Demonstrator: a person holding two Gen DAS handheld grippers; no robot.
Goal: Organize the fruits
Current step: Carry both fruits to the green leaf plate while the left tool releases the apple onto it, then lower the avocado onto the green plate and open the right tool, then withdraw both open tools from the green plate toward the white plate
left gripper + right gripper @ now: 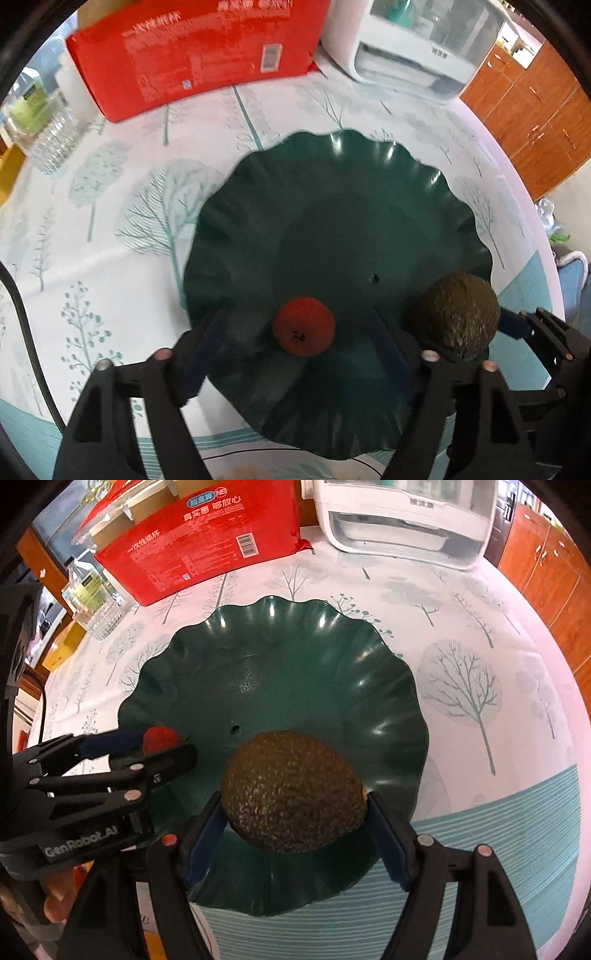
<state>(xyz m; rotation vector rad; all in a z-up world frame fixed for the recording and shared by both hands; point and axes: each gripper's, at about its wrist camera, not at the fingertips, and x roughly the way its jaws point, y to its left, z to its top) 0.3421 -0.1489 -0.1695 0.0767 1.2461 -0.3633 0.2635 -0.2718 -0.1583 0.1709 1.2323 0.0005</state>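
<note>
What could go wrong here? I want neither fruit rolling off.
1. The small red round fruit lies loose between the left gripper and its open fingers; lifting carelessly could nudge it toward the wavy green plate rim.
2. The brown bumpy avocado sits near the plate's edge in the right gripper; it may roll off once released.

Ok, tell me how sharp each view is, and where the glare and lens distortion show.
Left wrist view: soft with blur, the red pack lettering smeared, the red fruit fuzzy-edged; faint glints on the green plate rim. Right wrist view: sharper, the avocado skin texture crisp, bright highlights along the plate's scalloped rim. Both: fisheye bending of the table edge, with dark corners.
</note>
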